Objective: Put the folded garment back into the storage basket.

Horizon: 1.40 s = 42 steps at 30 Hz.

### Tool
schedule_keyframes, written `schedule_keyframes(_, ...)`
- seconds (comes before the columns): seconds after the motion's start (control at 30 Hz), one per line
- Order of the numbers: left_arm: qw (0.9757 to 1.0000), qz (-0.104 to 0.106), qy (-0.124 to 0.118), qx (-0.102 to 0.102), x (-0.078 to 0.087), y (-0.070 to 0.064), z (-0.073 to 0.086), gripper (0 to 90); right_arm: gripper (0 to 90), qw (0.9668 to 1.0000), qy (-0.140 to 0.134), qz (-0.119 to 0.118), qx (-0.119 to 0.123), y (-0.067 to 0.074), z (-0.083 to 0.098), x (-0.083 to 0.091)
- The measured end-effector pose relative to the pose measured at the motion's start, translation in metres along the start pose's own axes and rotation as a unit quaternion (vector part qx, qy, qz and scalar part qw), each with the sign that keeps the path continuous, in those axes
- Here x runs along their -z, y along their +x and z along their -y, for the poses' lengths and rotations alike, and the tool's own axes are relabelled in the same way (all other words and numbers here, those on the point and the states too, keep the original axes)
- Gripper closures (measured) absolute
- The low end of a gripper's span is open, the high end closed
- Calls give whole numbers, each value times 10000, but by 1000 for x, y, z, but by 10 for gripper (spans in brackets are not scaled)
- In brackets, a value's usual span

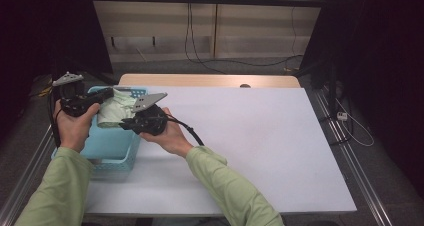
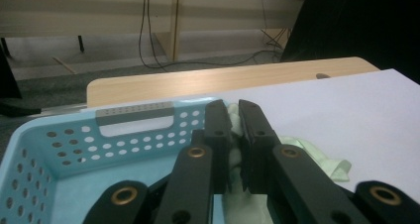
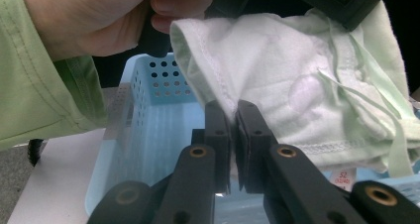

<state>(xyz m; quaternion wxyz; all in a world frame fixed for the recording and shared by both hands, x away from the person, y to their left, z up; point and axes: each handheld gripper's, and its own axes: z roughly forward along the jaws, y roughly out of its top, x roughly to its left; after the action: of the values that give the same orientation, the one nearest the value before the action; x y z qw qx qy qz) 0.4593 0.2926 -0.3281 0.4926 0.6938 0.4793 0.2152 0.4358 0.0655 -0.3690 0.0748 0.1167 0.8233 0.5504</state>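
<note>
Both tongs, left (image 2: pixel 234 135) and right (image 3: pixel 232 135), clamped on shirt (image 3: pixel 297 95), stretched between them over basket (image 1: pixel 112 146).

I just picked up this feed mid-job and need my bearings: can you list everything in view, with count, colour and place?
garment: one, pale green, held over the basket by both grippers
basket: one, light blue, perforated, at the table's left edge
table: one, white top with a wooden far edge
cables: black, on the floor beyond the table
left gripper: one, black, shut on the garment
right gripper: one, black, shut on the garment's edge
sleeves: two, light green, entering from the bottom
</note>
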Motion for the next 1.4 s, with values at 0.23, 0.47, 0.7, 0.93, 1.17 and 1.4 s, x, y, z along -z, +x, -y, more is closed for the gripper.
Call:
schedule_keyframes(0.23, 10000, -88, 28, 7, 2, 6, 3, 843, 862, 10000, 9, -1, 33, 0, -3, -7)
schedule_keyframes(0.47, 9998, -144, 47, 88, 1, 14, 7, 842, 862, 10000, 29, -5, -14, -2, -1, -15)
schedule_keyframes(0.7, 9997, -209, 79, 129, 2, 21, 11, 842, 862, 10000, 45, -17, -29, -3, -2, -22)
schedule_keyframes(0.93, 9993, -291, 149, 168, -1, 27, 14, 842, 862, 9999, 90, -20, -79, -5, 0, -29)
schedule_keyframes(1.17, 9990, -337, 249, 121, -2, 31, 18, 843, 862, 9998, 152, 23, -100, -8, 4, -34)
schedule_keyframes(1.4, 9987, -375, 335, 87, -6, 32, 21, 842, 862, 9997, 195, -34, -135, -9, 8, -38)
